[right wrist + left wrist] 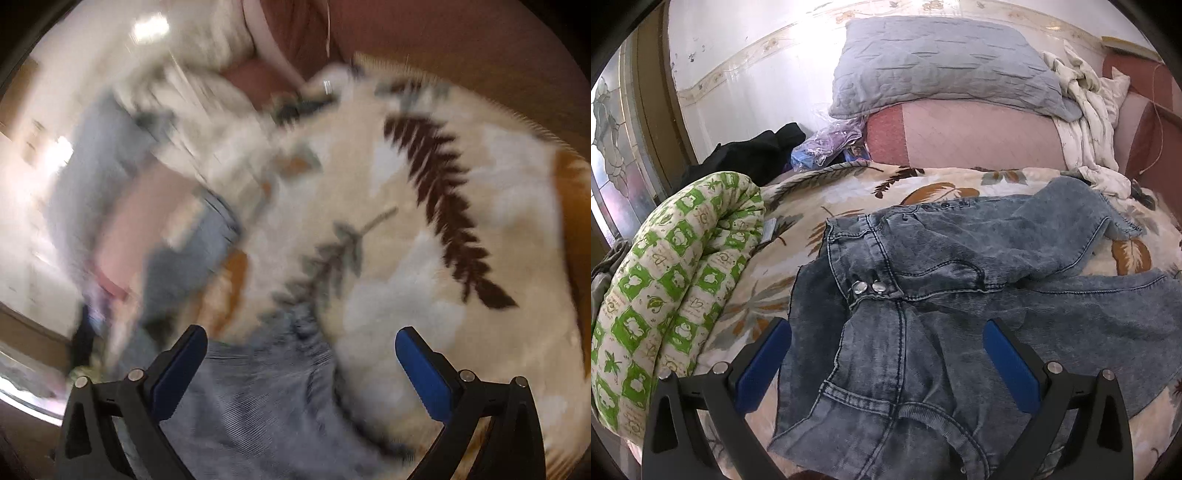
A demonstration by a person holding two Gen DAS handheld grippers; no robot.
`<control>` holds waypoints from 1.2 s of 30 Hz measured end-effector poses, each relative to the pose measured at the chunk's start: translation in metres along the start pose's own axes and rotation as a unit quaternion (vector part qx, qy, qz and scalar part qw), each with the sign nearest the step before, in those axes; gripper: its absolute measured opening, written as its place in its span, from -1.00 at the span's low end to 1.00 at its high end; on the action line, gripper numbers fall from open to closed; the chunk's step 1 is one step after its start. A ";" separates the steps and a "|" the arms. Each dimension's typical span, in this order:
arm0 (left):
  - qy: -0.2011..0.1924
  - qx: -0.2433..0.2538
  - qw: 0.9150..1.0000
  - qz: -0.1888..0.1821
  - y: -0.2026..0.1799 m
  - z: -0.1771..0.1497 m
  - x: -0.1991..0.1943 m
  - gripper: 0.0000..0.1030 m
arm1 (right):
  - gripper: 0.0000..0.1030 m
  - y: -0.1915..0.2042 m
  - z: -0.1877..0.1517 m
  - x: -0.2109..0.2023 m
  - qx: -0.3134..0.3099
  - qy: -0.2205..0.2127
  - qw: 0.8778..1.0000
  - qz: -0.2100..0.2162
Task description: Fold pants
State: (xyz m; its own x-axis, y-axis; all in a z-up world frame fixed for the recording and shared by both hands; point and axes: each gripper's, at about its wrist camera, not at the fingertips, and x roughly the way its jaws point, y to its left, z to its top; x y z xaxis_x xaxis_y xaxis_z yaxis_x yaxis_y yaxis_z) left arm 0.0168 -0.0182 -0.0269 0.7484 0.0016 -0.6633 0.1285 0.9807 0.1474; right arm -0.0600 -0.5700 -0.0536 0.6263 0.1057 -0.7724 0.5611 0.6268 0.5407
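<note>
— What's on your far left?

— A rolled quilt [676, 273] in green and white checks, lying along the edge of the bed. Behind it is a black garment [753, 151], then some crinkled plastic bags [827, 142].

— And the jeans?

— The jeans [923, 295] are spread rumpled on the leaf-print blanket [798, 221], waistband toward the quilt, two metal buttons [870, 287] showing near the middle. One leg runs off to the right, and the other is doubled back over it, its hem up near the far right.

— Your left gripper?

— My left gripper [886, 363] hangs over the waist end, jaws spread wide, denim between them but nothing pinched.

— What's beyond?

— A grey pillow [942, 66] against the wall, and a crumpled white cloth [1086, 110] just right of it.

— And your right side?

— Blurred. My right gripper [301, 367] is also released, jaws wide apart. Denim [258, 398] lies below the left finger, and the blanket's dark leaf print [443, 206] fills the right. I can't tell whether I'm touching the fabric.
</note>
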 end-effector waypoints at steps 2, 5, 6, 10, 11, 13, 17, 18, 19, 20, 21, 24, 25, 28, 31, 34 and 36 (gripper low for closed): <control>0.000 -0.001 1.000 -0.001 0.000 0.002 0.002 1.00 | 0.87 0.008 0.005 0.022 -0.017 0.038 0.999 -0.006; 0.004 -0.001 1.000 -0.007 -0.002 0.004 0.005 1.00 | 0.80 0.028 0.006 0.038 -0.057 0.055 0.996 -0.041; 0.004 0.001 1.000 -0.009 -0.003 0.004 0.005 1.00 | 0.77 0.031 0.010 0.043 -0.065 0.059 0.995 -0.045; -0.003 0.010 1.000 -0.009 -0.006 0.005 0.003 1.00 | 0.47 0.045 0.007 0.055 -0.101 0.086 0.987 -0.085; -0.003 0.009 1.000 -0.009 -0.005 0.005 0.002 1.00 | 0.31 0.051 0.005 0.057 -0.119 0.093 0.984 -0.098; -0.001 0.002 1.000 -0.010 -0.001 0.006 0.003 1.00 | -0.15 0.061 -0.002 0.060 -0.152 0.101 0.975 -0.130; 0.006 -0.011 1.000 -0.011 0.005 0.006 0.005 1.00 | -0.53 0.064 0.000 0.052 -0.155 0.076 0.975 -0.140; 0.006 -0.012 1.000 -0.011 0.006 0.006 0.006 1.00 | -0.55 0.065 0.002 0.049 -0.155 0.061 0.976 -0.138; 0.006 -0.013 1.000 -0.009 0.006 0.006 0.006 1.00 | -0.55 0.066 0.003 0.046 -0.156 0.048 0.976 -0.141; 0.007 -0.013 1.000 -0.007 0.007 0.006 0.007 1.00 | -0.55 0.067 0.004 0.044 -0.154 0.037 0.977 -0.144; 0.008 -0.014 1.000 -0.003 0.007 0.007 0.009 1.00 | -0.55 0.068 0.006 0.043 -0.150 0.026 0.978 -0.146; 0.014 -0.023 1.000 0.002 0.011 0.008 0.013 1.00 | -0.55 0.069 0.018 0.027 -0.134 -0.027 0.979 -0.149; 0.016 -0.028 0.999 0.001 0.013 0.009 0.014 1.00 | -0.55 0.070 0.019 0.025 -0.131 -0.040 0.980 -0.142; 0.020 -0.031 0.999 0.011 0.016 0.009 0.018 1.00 | -0.48 0.086 0.021 0.033 -0.144 -0.046 0.976 -0.156; 0.021 -0.033 0.999 0.014 0.015 0.009 0.019 1.00 | -0.34 0.099 0.012 0.028 -0.166 -0.082 0.964 -0.193; 0.016 -0.028 0.999 0.018 0.013 0.010 0.016 1.00 | 0.13 0.128 -0.012 0.011 -0.210 -0.143 0.951 -0.176; 0.009 -0.025 0.999 0.022 0.011 0.010 0.014 1.00 | 0.37 0.154 -0.038 -0.001 -0.258 -0.163 0.943 -0.134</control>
State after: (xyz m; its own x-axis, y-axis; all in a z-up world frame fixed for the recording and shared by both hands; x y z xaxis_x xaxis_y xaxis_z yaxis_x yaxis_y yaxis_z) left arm 0.0356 -0.0095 -0.0272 0.7408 0.0474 -0.6700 0.0638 0.9880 0.1405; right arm 0.0053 -0.4443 0.0179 0.6793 -0.3008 -0.6694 0.4377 0.8982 0.0405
